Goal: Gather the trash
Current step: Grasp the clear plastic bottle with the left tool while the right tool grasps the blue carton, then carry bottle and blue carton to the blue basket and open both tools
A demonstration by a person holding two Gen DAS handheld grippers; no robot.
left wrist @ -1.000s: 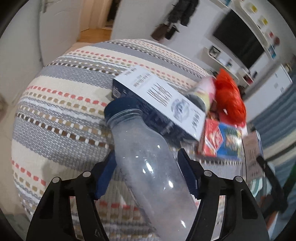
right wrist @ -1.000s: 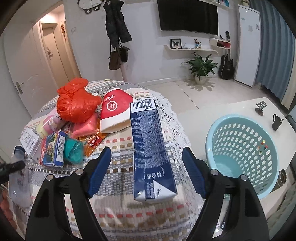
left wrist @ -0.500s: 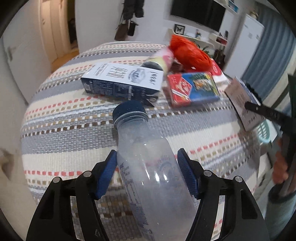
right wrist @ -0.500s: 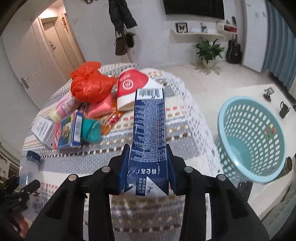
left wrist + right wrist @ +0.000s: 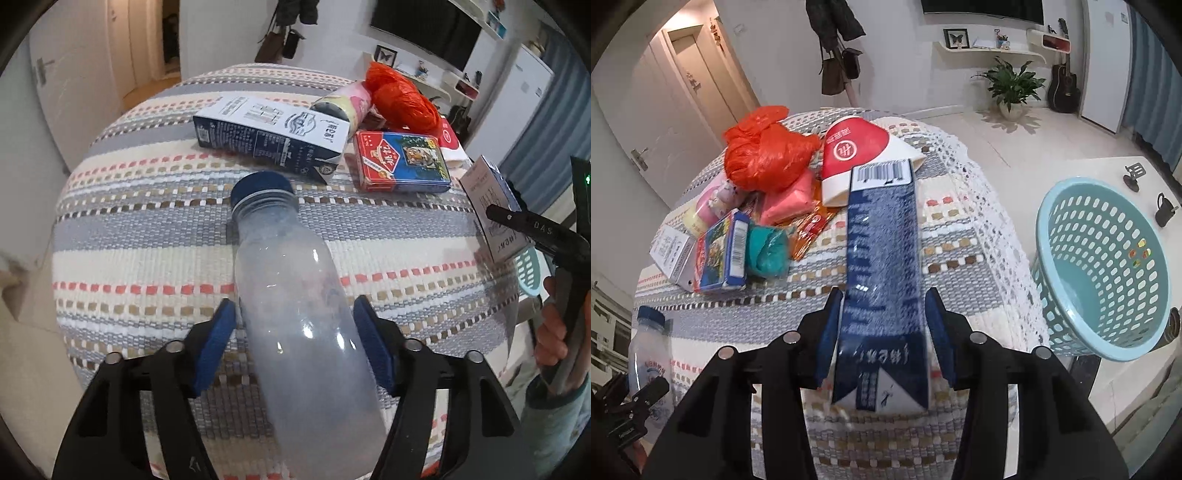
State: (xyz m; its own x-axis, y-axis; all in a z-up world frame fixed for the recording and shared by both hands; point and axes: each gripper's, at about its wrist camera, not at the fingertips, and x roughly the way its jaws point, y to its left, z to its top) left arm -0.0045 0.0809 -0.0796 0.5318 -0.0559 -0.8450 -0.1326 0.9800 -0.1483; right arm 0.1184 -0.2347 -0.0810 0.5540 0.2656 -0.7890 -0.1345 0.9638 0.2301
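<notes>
My left gripper (image 5: 295, 332) is shut on a cloudy plastic bottle (image 5: 295, 295) with a blue cap, held above the striped tablecloth (image 5: 147, 236). My right gripper (image 5: 882, 325) is shut on a tall blue milk carton (image 5: 882, 258), lifted over the table. The bottle also shows in the right wrist view (image 5: 650, 354) at the lower left. A light blue trash basket (image 5: 1100, 266) stands on the floor to the right of the table.
On the table lie a second blue and white carton (image 5: 273, 136), a red and blue box (image 5: 402, 162), an orange plastic bag (image 5: 764, 155), a red and white paper cup (image 5: 860, 155), a teal wad (image 5: 768, 251) and pink wrappers (image 5: 786, 195).
The right gripper closed on the blue carton and lifted it. The left gripper, holding the bottle, swung from tilted to level and drew back from the table's items.
</notes>
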